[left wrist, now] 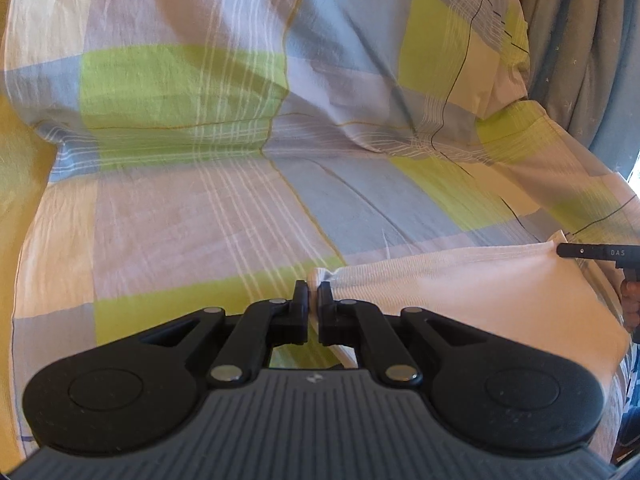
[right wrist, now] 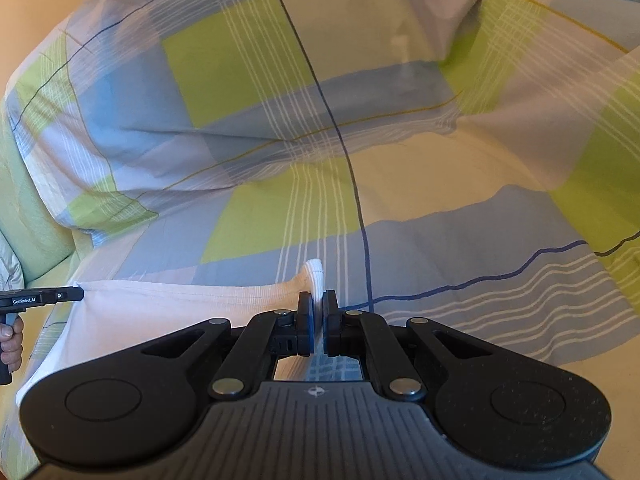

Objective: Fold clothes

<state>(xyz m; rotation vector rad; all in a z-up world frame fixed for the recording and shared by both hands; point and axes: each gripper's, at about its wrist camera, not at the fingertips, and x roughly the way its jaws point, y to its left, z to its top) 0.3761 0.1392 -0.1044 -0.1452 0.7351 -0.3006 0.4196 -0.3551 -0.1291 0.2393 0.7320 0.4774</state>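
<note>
Left wrist view first: the left gripper (left wrist: 313, 294) sits low centre of the frame, its jaws drawn almost together and pinching the near left corner of the white garment (left wrist: 460, 292). That garment lies across the lower right of the picture, flat on the checked bedspread (left wrist: 180, 208). At the right edge the right gripper (left wrist: 568, 251) comes in from the side, its tip on the garment's far corner. Both ends of one hem are taken, so I judge the fold is just starting: corners gripped, cloth not yet lifted.

Over to the right wrist view: the right gripper (right wrist: 317, 304) is in the lower centre, jaws pressed close with a ridge of white cloth standing up between them — a pinch on the white garment (right wrist: 160, 308), which spreads to the lower left. At the left edge the left gripper (right wrist: 76, 294) holds the opposite corner, with a hand (right wrist: 11, 344) on its handle below. The frames are a touch soft, so how much cloth each bite holds is hard to call.

Next move, I reckon: raise both corners together, keep the hem taut, and carry it over to meet the opposite edge evenly.
</note>
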